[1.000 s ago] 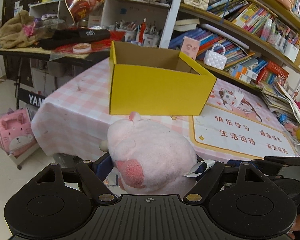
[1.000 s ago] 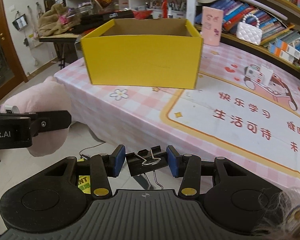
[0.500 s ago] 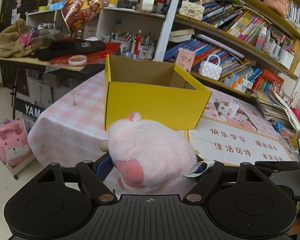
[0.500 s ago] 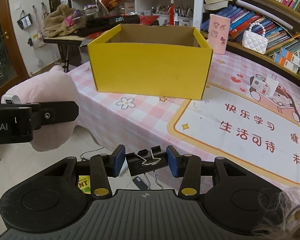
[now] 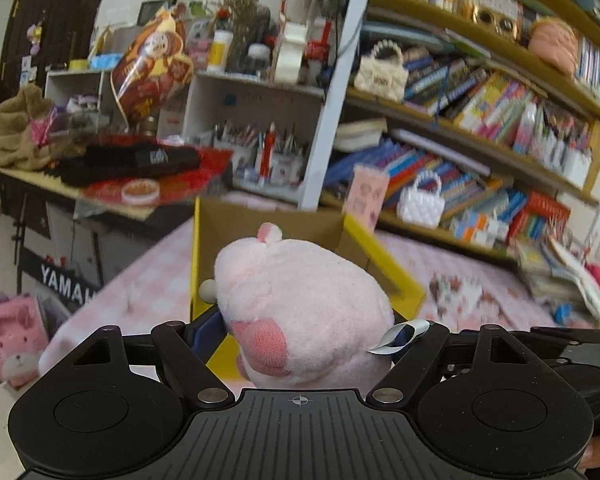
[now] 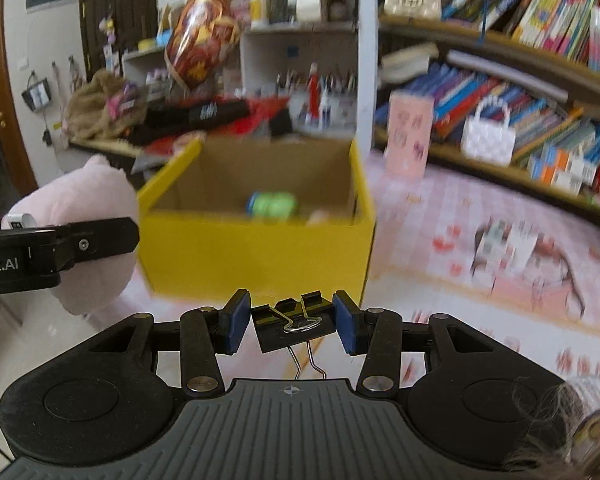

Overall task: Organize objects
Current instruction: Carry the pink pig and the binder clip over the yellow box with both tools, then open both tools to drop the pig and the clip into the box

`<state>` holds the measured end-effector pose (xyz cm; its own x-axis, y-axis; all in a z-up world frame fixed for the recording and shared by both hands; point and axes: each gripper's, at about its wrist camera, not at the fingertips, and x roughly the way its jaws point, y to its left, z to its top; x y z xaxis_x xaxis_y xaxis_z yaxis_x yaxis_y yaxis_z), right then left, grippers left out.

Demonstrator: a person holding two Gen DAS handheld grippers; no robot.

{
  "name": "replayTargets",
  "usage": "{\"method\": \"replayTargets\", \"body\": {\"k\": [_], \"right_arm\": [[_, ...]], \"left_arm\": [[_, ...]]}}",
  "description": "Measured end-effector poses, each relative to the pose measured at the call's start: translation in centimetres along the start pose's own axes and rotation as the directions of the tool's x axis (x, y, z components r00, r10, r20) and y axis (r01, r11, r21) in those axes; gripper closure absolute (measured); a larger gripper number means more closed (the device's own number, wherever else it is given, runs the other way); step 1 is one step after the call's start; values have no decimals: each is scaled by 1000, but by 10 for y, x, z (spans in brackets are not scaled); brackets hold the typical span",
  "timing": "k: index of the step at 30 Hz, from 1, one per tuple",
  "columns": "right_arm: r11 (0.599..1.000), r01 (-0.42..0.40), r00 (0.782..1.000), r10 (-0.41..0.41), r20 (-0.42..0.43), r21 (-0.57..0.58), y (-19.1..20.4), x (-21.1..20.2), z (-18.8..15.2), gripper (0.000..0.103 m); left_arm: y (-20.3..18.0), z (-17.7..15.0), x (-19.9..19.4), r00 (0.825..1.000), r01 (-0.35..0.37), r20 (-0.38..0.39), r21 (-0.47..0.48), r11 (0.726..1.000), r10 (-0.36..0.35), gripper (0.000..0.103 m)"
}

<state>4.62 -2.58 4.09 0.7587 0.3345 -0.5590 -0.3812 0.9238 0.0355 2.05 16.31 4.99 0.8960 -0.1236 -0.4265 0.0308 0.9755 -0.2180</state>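
The left gripper (image 5: 304,332) held a pink plush (image 5: 300,312), its fingers spread wide around the toy's belly and pressing into it from both sides. The plush hung in the air just before the yellow box (image 6: 256,248), which stood open on the pink checked table (image 6: 440,216). It looked light and very soft; the pile would give under the pads, so a grip across the fat middle seemed the surest, since an ear or a limb would likely stretch and let it swing. Nothing about it looked fragile.

The right gripper (image 6: 292,322) pinched a black binder clip (image 6: 294,326) by its two ends, fingers drawn in close on the body, the wire handles dangling below. That clip seemed small, stiff and light, with smooth painted steel that could slip or twist if held only at the edges; the flat ends gave the pads the best purchase. It hovered short of the box's near wall.

Inside the box lay something green and blue (image 6: 272,204), too blurred to name.
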Motion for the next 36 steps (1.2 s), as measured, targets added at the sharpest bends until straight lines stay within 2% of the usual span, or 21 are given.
{"method": "replayTargets", "body": {"k": [3,7,10,12,18,24,32,36], "right_arm": [[1000,13,998,-13,61,6,-12,7,25,61],[1000,26,994,-27,106,12,-28,30,54,61],[1000,9,994,-10,107,7,-37,51,74,61],[1000,-9,995,11,102,-17,-38,65,84,61],[989,-103,995,104,2,-104,-26,122,107,61],[967,-160,986,146,-87,-200,-9,164,114,61],[951,-190,966,137,-218,-246,-3,200,105,61],[955,-186,961,127,-246,-233,-5,205,102,61]], "left_arm": [[-1,18,14,999,-9,41,1,1000,9,23],[-7,31,49,998,-47,47,42,998,45,23],[-9,30,75,996,-84,29,62,995,83,23],[-8,29,94,995,-98,-12,51,994,98,23],[-16,22,129,986,-128,-91,95,987,137,24],[-16,12,139,979,-151,-122,117,981,166,27],[-18,9,145,972,-179,-133,129,975,196,25],[-19,11,139,973,-191,-104,140,971,207,18]]}}
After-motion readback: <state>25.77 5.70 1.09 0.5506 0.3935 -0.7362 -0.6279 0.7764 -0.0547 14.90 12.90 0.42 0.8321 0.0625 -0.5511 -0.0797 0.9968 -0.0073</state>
